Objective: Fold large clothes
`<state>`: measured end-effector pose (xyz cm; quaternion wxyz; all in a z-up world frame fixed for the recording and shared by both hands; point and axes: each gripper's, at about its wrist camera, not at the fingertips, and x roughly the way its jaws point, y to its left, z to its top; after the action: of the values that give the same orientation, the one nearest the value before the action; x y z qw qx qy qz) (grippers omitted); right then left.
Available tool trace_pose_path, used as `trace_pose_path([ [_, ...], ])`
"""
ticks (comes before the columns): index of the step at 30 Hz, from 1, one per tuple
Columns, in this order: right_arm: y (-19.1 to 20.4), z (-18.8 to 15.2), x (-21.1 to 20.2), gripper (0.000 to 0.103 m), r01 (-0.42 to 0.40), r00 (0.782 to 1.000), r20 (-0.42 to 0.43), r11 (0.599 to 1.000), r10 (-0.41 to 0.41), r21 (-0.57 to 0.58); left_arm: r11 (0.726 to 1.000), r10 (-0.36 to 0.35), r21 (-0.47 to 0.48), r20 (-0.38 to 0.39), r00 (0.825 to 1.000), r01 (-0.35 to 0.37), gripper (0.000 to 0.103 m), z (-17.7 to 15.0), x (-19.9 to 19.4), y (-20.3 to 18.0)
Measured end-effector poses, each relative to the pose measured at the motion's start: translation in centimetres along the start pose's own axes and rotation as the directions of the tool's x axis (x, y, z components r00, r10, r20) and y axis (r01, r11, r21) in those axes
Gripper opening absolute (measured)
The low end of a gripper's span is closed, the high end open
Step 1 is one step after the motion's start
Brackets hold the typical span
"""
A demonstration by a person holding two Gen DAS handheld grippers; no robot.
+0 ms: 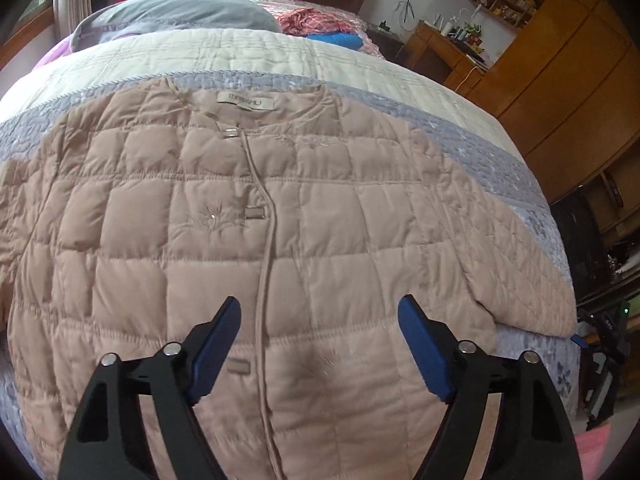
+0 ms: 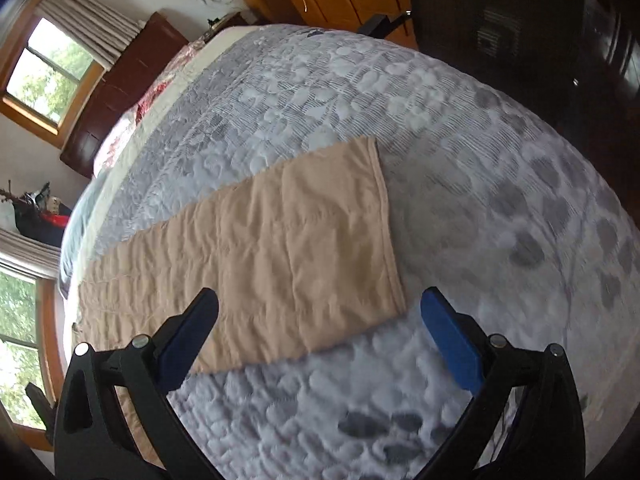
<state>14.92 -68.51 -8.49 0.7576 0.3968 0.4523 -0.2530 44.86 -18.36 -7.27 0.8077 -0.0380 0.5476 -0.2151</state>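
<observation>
Here, in the left wrist view, a beige quilted jacket [image 1: 256,240] lies spread flat on the bed [image 1: 280,56], filling the frame from the left edge to right of centre, collar and label toward the top. At lower centre the left gripper [image 1: 320,308] hangs over its front seam, blue fingers [image 1: 218,344] wide apart and holding nothing. A wooden desk [image 1: 440,52] stands at upper right. In the right wrist view, a window [image 2: 44,76] sits upper left. The jacket's sleeve [image 2: 280,256] stretches from lower left to centre across the grey floral bedspread [image 2: 460,184]. The right gripper [image 2: 320,300] hovers at the bottom, fingers spread, its cuff end between them.
</observation>
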Motion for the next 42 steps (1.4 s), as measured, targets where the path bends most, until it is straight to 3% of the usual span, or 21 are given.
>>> trace_pose_path([
  [3,-0.3,1.2,1.6,0.1,0.057,0.998,-0.011,0.998,-0.057,-0.006,1.0,0.012,-0.003,-0.017,1.0,-0.013,0.07,0.0,1.1,0.8],
  [6,-0.7,1.8,2.7,0.098,0.056,0.998,-0.017,0.998,-0.056,0.011,1.0,0.019,-0.018,-0.028,0.999,-0.02,0.068,-0.4,1.9,1.5],
  [7,-0.4,2.0,2.8,0.093,0.062,0.998,-0.01,0.998,-0.062,0.002,0.999,0.03,-0.013,-0.023,0.999,-0.03,0.066,-0.5,1.9,1.6],
  [9,0.5,2.2,2.8,0.069,0.101,0.995,-0.002,0.994,-0.101,-0.051,0.999,0.044,-0.003,-0.011,0.999,-0.044,0.065,-0.5,1.9,1.8],
  [11,1.1,2.3,2.9,0.028,0.06,0.998,-0.018,0.995,-0.061,-0.08,0.999,0.049,-0.002,0.002,0.999,-0.049,0.065,-0.6,1.4,2.0],
  [13,1.9,2.3,2.5,0.012,-0.004,1.0,-0.028,0.995,0.001,-0.101,0.999,0.049,-0.002,0.012,0.999,-0.049,0.065,-0.9,0.9,2.3],
  [17,3.1,1.8,0.6,0.01,-0.121,0.992,0.029,0.981,0.127,-0.151,0.998,0.057,0.002,0.024,0.998,-0.057,0.065,-1.4,-0.2,3.0],
  [19,2.8,1.8,0.8,0.01,-0.102,0.993,0.038,0.984,0.108,-0.144,0.998,0.069,0.001,0.023,0.997,-0.069,0.065,-1.6,-0.1,3.5],
  [22,0.9,1.7,3.5,0.01,0.016,1.0,-0.004,0.997,-0.016,-0.074,0.997,0.073,-0.011,0.015,0.997,-0.073,0.065,-1.7,0.7,4.2],
  [25,-0.6,1.7,3.7,0.01,-0.063,0.998,0.02,0.998,0.063,0.007,0.997,0.072,-0.008,0.022,0.997,-0.072,0.065,-1.9,1.2,4.7],
  [28,-0.3,1.5,2.5,0.009,-0.043,0.998,0.035,0.999,0.042,0.027,0.997,0.076,0.004,0.034,0.997,-0.076,0.065,-2.1,1.0,4.7],
  [29,0.7,1.2,1.7,0.009,-0.042,0.998,0.051,0.999,0.041,0.012,0.997,0.073,0.002,0.036,0.997,-0.073,0.065,-2.0,1.0,4.7],
  [32,4.3,0.1,-0.6,0.009,-0.166,0.982,0.076,0.985,0.17,-0.051,0.998,0.054,-0.016,0.038,0.998,-0.053,0.065,-1.9,0.7,4.9],
  [34,8.8,-1.1,-1.9,0.009,-0.209,0.972,0.076,0.966,0.223,-0.155,0.998,0.054,-0.028,0.042,0.998,-0.053,0.065,-1.9,0.5,5.2],
  [42,25.8,-7.7,0.3,0.008,-0.279,0.959,-0.085,0.833,0.272,-0.478,0.993,0.113,-0.045,0.081,0.99,-0.11,0.065,-1.7,-1.1,6.4],
])
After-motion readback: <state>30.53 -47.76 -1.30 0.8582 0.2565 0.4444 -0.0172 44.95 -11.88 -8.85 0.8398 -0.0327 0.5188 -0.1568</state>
